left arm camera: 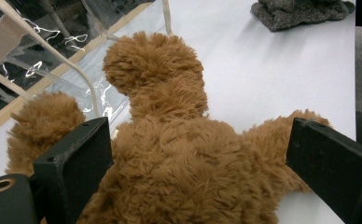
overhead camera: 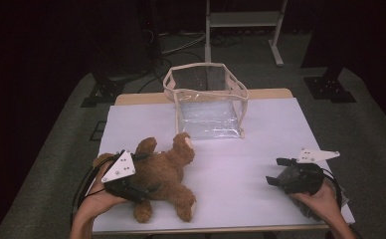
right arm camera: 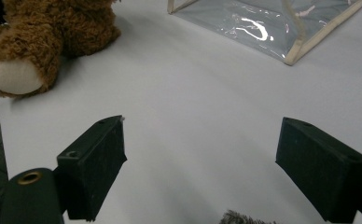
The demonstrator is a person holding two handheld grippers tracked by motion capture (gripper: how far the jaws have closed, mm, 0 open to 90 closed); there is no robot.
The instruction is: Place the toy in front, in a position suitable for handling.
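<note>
A brown teddy bear lies on the white table cover at the front left, its head toward the clear bag. My left gripper sits over its torso. In the left gripper view the bear fills the space between the wide-standing jaws of my left gripper, which is open, with fur brushing both. At the front right, my right gripper is open above bare cover, and the right gripper view has nothing between the jaws. A grey fuzzy cloth lies under the right hand.
A clear plastic bag with beige trim stands open-topped at the back centre of the white cover. A metal stand rises behind the table. The cover's front edge runs just below both hands. The bear's pale foot lies to the right gripper's left.
</note>
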